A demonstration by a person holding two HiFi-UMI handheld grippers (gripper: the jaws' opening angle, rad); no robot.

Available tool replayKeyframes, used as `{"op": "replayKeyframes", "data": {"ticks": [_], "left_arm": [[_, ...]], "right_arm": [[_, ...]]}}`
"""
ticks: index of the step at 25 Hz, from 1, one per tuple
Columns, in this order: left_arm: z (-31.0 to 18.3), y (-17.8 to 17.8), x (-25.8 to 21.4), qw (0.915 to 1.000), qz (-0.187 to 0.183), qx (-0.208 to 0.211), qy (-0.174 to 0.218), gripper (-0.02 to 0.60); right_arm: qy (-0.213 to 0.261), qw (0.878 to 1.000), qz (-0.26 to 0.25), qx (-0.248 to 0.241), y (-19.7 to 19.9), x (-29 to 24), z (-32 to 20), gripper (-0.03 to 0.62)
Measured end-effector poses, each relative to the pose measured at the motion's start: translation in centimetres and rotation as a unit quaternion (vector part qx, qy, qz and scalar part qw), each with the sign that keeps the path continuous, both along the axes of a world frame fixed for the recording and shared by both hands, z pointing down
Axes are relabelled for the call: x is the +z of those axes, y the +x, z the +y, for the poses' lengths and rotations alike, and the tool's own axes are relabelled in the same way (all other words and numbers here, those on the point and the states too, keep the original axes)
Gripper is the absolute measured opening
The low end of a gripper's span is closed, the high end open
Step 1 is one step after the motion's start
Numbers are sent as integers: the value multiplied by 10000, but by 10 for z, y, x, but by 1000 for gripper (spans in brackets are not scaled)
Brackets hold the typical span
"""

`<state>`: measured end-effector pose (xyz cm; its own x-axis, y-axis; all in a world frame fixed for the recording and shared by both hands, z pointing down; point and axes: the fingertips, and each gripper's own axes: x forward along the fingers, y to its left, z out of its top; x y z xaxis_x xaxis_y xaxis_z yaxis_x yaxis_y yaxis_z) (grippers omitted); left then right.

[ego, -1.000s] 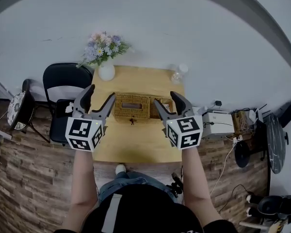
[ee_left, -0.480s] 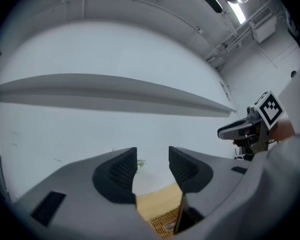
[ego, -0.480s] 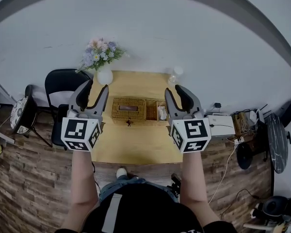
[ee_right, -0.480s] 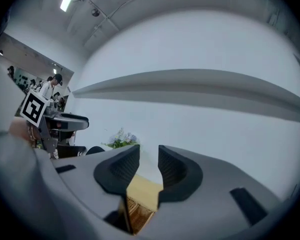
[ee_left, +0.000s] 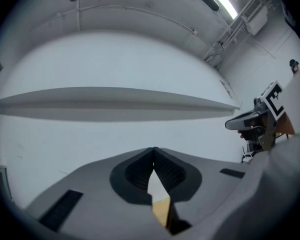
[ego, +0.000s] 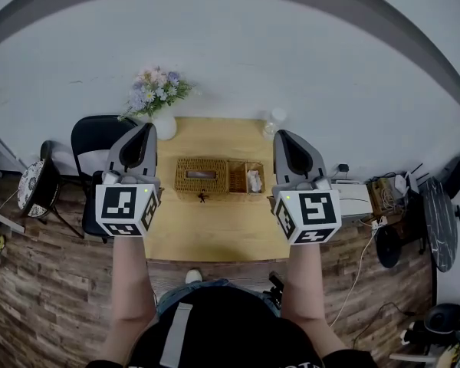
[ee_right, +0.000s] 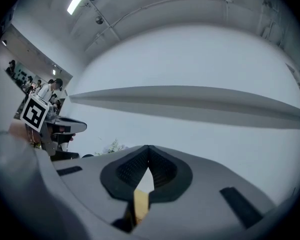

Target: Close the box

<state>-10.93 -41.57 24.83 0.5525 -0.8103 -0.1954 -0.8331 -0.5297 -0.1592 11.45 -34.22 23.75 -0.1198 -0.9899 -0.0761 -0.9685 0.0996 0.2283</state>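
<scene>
Box (ego: pixel 202 175) back from table (ego: pixel 215 232) edge; left gripper (ego: pixel 147 127), right gripper (ego: pixel 280 135) just closed, empty.

Lab hall — strip light (ee_right: pixel 81 0), bystanders (ee_right: pixel 50 89)

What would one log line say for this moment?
left gripper: jaws just closed, empty | right gripper: jaws just closed, empty | wicker box: lid down, on table, grippers clear

count — grippers (ego: pixel 146 129) (ego: pixel 281 136) 2 | wicker box (ego: pixel 202 176) 1 | table (ego: pixel 215 230) 1 | flower vase (ego: pixel 166 126) 1 | chair (ego: pixel 100 136) 1
</scene>
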Motion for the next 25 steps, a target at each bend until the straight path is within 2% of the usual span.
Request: {"op": "replayKeyframes", "data": {"ticks": [9,25], "left_arm": [[3,1,-13,9998,17,-44,217,12],[-2,4,-15,9996,-91,47,269,12]], "right_arm": [[103,9998,40,149,7,-6,2,14],[96,9996,184,168,5,-5,-1,14]]}}
